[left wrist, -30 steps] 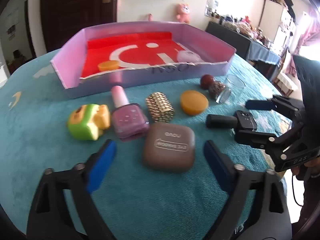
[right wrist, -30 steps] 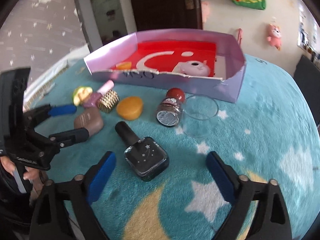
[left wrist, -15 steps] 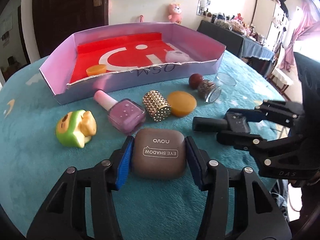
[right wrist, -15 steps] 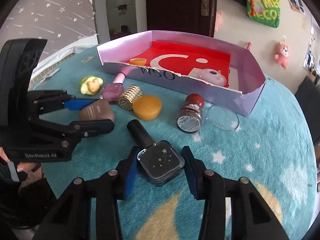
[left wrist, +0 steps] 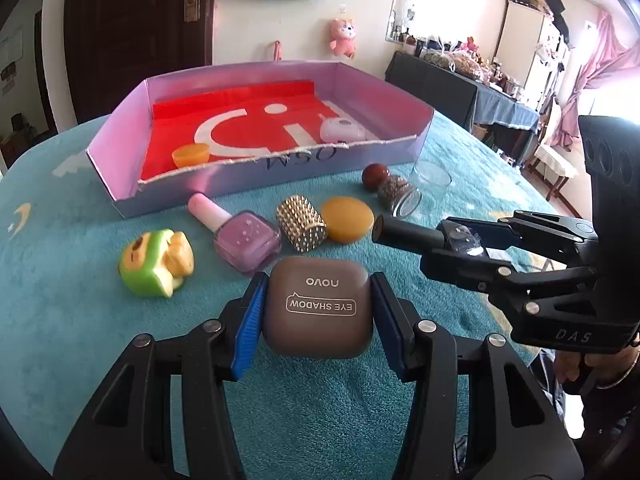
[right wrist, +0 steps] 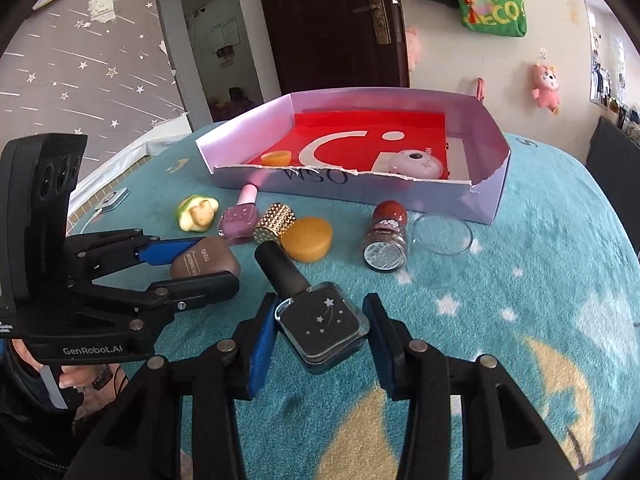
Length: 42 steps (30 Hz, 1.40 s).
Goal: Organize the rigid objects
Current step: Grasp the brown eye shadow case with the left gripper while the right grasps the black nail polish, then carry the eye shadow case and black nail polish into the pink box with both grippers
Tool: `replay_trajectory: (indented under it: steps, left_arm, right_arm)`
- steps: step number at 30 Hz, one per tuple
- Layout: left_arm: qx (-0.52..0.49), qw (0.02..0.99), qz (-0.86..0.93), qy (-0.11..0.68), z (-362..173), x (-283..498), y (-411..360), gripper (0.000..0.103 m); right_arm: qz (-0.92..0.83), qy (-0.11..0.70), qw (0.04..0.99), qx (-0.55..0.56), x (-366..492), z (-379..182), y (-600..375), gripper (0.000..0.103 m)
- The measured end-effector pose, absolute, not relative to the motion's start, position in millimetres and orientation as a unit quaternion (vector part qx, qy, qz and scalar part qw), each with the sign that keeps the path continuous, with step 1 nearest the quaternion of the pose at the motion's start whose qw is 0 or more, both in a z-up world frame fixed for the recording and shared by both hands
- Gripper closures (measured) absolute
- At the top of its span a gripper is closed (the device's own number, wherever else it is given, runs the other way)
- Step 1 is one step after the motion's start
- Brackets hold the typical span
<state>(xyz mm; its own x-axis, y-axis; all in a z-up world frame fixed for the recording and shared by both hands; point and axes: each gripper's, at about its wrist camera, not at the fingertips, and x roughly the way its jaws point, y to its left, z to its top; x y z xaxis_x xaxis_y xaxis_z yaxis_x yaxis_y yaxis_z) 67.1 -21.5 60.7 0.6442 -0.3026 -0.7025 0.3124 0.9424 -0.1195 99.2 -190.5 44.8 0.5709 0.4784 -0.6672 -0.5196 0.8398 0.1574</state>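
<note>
Phone (right wrist: 114,198) beside table edge; right view only.

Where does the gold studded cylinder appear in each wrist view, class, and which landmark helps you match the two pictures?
Left wrist view: the gold studded cylinder lies centre, between the pink nail polish bottle and the orange disc.
Right wrist view: it lies left of centre, between the same two.
Shared landmark: the lilac tray, behind it in both.
</note>
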Motion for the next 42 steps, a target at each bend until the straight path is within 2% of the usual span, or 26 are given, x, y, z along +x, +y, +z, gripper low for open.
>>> replay_trajectory:
  steps: [7, 15, 26, 42]
  left_arm:
    - [0.003, 0.908, -0.18, 0.379, 84, 90, -15, 0.054]
    - [0.028, 0.899, -0.223, 0.377, 104, 148, -9, 0.054]
    - [0.076, 0.857, -0.286, 0.421, 92, 214, -9, 0.054]
    - [0.128, 0.819, -0.323, 0.456, 76, 252, -19, 0.054]
  right_arm:
    - [0.273, 0.349, 0.896, -0.007, 113, 71, -189, 0.057]
    - [0.242, 0.354, 0.903, 0.009, 174, 96, -176, 0.057]
    - [0.216, 0.397, 0.892, -0.014, 227, 83, -152, 0.057]
    - [0.189, 0.436, 0.879, -0.05, 254, 68, -137, 0.057]
